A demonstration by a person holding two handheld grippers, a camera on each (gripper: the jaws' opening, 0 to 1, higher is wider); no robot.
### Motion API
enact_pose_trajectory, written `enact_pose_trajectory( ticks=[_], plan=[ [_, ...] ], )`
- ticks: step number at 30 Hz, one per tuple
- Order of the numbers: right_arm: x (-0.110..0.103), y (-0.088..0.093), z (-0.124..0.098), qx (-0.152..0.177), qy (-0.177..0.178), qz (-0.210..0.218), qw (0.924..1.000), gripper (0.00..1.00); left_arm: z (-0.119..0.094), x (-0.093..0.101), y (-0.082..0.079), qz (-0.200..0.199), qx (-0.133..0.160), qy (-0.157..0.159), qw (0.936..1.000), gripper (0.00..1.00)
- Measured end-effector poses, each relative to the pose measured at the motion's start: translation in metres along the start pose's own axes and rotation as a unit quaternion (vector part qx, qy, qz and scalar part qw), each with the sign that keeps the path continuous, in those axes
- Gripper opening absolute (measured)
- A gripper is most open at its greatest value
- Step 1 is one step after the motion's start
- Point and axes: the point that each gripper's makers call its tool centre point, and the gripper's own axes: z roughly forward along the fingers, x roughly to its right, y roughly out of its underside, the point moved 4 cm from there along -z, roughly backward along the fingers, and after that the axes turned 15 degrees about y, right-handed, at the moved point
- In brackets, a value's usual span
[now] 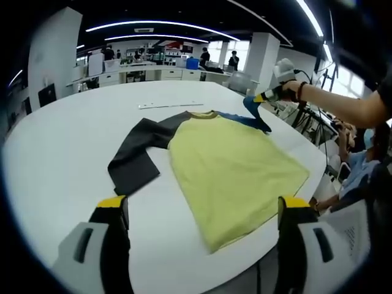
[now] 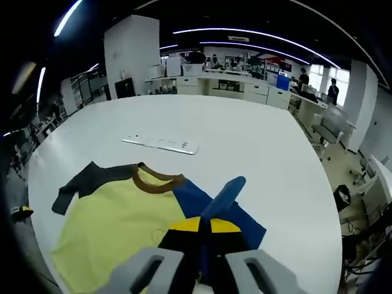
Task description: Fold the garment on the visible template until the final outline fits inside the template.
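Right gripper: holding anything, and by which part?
Yes: the right gripper is shut on the shirt's blue sleeve, lifting it. Left gripper is open, holding nothing.

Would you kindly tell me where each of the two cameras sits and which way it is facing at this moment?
Left gripper view: rides on the left gripper, jaws open, low at the table edge, looking across the yellow shirt; the right gripper and the person's arm come in from the right.
Right gripper view: rides on the right gripper, looking down over the shirt's brown collar; jaws shut on the blue sleeve.
Shared: the shirt, white table, and the white strip beyond the collar.
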Motion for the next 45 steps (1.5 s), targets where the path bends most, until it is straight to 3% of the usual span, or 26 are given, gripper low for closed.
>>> enact_pose_trajectory(
  ticks=[18,28,45],
  plan=[
    [-0.058,-0.032,0.004,0.028,-0.048,-0.039,0.9977,0.0,0.002,-0.002,0.002,-0.002,-0.004,0.0,1.0,0.99],
    [-0.092,-0.034,0.005,0.035,-0.072,-0.063,0.9948,0.0,0.004,-0.002,0.008,-0.007,-0.017,0.0,0.9998,0.99],
    [-0.138,-0.019,0.002,0.036,-0.106,-0.11,0.9877,0.0,0.002,-0.006,0.007,-0.007,-0.015,-0.004,0.9999,0.99]
  ],
)
